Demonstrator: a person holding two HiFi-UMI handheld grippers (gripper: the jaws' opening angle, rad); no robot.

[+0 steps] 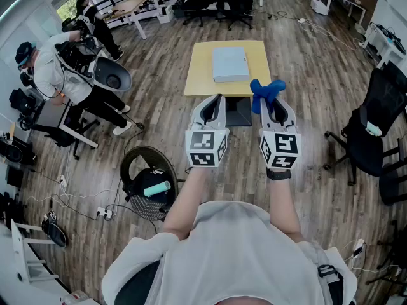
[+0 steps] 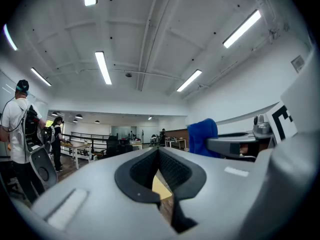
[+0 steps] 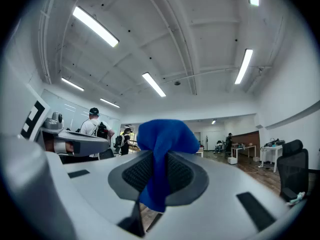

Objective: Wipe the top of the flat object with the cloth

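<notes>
The blue cloth (image 1: 267, 91) is pinched in the right hand-held gripper (image 1: 272, 107), bunched up past its jaws, in the air near the yellow table (image 1: 198, 75). The pale flat object (image 1: 230, 63) lies on that table. The left hand-held gripper (image 1: 215, 105) has its jaws together with nothing in them.

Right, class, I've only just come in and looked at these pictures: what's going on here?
A person holds a gripper in each hand, raised in front of the body. The right gripper is clamped on a blue cloth, which bunches up above its jaws. The left gripper is shut and holds nothing. Ahead stands a yellow table with a flat, pale object lying on it. The cloth is not touching that object, so the wiping has not yet begun.
</notes>
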